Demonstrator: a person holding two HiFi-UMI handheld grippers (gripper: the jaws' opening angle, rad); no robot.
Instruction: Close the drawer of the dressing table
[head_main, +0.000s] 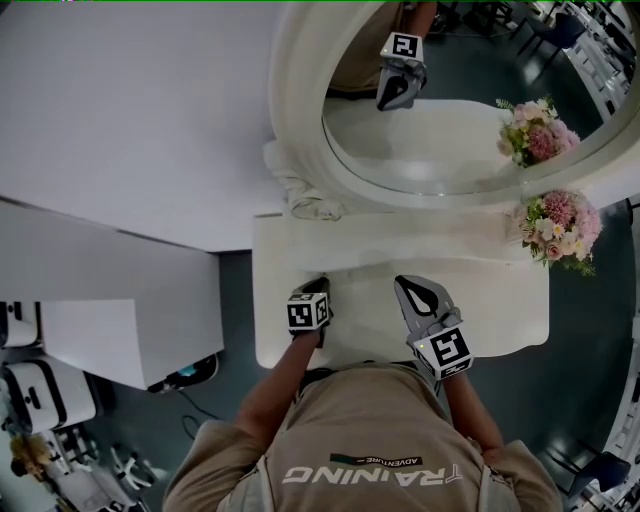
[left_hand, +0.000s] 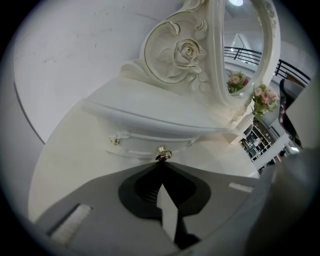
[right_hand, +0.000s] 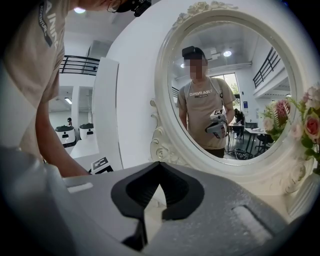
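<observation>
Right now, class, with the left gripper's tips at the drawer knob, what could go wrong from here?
1. The left gripper has its jaws shut, with the tips right at the small rounded knob. A push there might slip off and scrape the drawer front.
2. The right gripper, jaws shut and empty, points at the mirror. Leaning in could bump it against the glass.

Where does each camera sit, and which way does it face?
Head view: on the person's head, steeply down at the dressing table; left gripper, right gripper, forearms, shirt show.
Left gripper view: on the left gripper, facing the drawer knob; its shut jaws show.
Right gripper view: on the right gripper, facing the mirror; shut jaws, arm, shirt show.
Shared: all three show the flowers.
</observation>
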